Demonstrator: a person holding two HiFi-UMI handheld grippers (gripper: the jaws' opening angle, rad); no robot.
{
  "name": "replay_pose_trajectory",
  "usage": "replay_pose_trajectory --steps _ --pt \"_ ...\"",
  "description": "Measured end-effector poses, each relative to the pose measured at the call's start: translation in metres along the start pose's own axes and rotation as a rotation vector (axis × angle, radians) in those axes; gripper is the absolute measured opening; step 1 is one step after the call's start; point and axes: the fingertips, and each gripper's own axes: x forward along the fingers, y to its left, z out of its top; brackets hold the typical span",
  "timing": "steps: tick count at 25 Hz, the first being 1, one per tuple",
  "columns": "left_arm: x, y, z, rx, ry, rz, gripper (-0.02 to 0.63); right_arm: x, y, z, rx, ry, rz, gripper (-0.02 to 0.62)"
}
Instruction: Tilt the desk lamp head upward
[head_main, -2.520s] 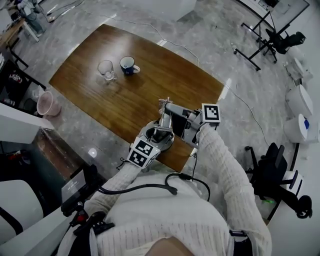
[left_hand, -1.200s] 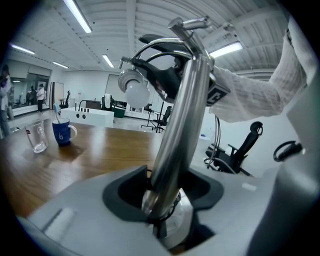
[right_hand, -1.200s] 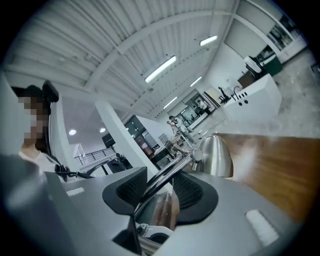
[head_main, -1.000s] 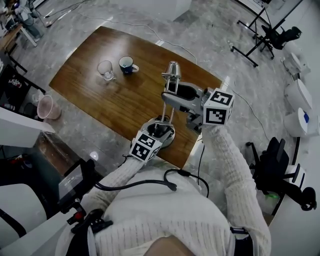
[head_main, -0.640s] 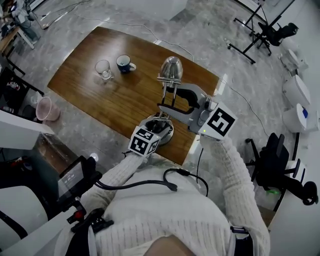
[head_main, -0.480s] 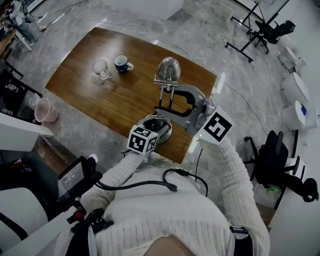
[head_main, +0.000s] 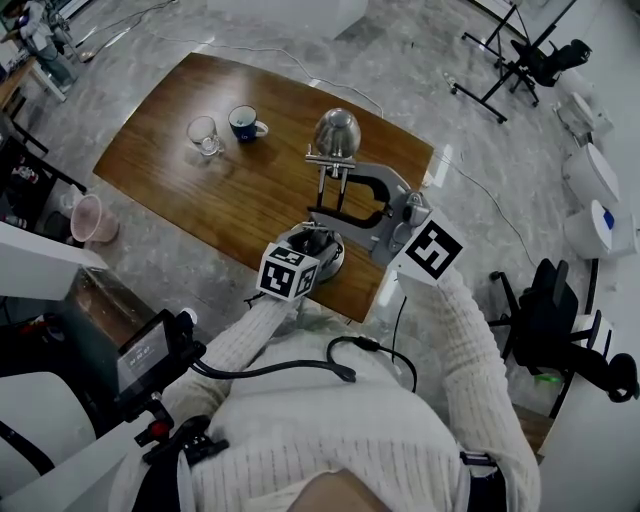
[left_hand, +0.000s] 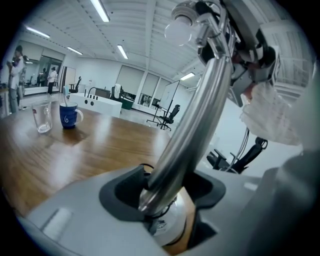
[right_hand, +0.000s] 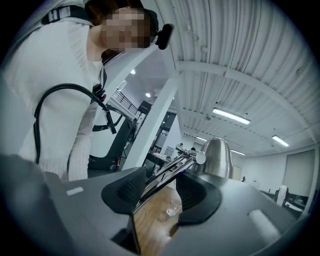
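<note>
Grey pads of R gripper stand apart w/ the lamp's twin rods loose btwn them, no squeeze. The rods' long axis runs straight out from the jaws to the chrome lamp head, just past the tips, toward the table far edge. L gripper, likewise slack round lower stem, sits at base by table's near edge. So R is nearer for any head tilt.

Bare table left of lamp, glass and mug near far edge
</note>
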Motion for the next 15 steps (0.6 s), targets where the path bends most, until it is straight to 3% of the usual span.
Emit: replay_pose_trajectory --steps 6,10,13,15 --pt "-0.006 -0.006 -0.002 0.038 -0.011 -0.033 0.242 -0.003 0.001 0.003 0.041 -0.021 -0.03 0.193" --pt "-0.023 -0.018 0.0 0.034 -0.047 -0.108 0.279 -0.018 -0.011 -0.004 0.271 -0.033 -0.077 0.233" --pt "-0.044 -0.021 -0.001 0.058 -0.062 -0.101 0.288 -0.046 -0.02 -0.011 0.391 -0.063 -0.224 0.256" --pt "-0.064 -0.019 0.002 0.057 -0.111 -0.055 0.264 -0.065 -0.013 -0.017 0.415 -0.049 -0.346 0.21"
